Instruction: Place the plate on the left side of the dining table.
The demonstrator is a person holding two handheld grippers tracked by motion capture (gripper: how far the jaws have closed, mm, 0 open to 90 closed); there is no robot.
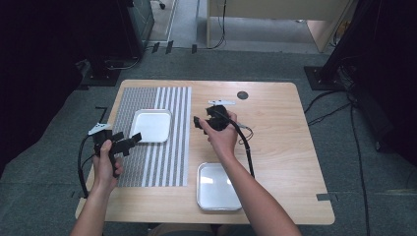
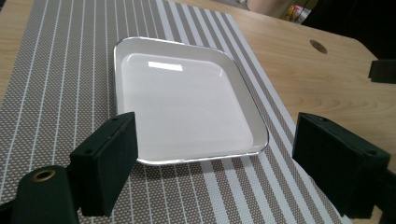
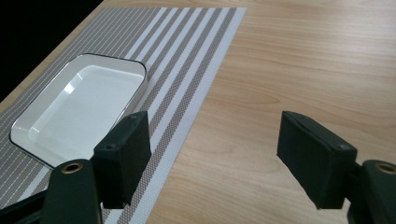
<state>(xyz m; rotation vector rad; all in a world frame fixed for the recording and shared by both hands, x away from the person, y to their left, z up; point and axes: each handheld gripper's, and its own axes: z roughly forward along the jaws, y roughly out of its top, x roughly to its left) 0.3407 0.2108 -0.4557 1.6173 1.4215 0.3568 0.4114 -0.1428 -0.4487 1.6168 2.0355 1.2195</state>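
A white square tray [image 1: 151,125] [image 2: 187,102] [image 3: 79,107] lies empty on a grey-and-white striped placemat [image 1: 162,162] [image 2: 60,84] [image 3: 187,56]. A second empty white tray [image 1: 216,186] rests on the bare wood near the table's front edge. My left gripper [image 1: 127,137] [image 2: 215,135] hovers over the mat's left side, just short of the first tray, open with nothing between its jaws. My right gripper [image 1: 202,118] [image 3: 215,135] is held over the bare wood just right of the mat, also open and empty, pointing toward the mat.
The wooden table [image 1: 280,132] has a small round dark hole [image 1: 242,95] [image 2: 318,46] near its far edge. Cables trail from both grippers across the table. Dark stands and cables sit on the carpet around the table.
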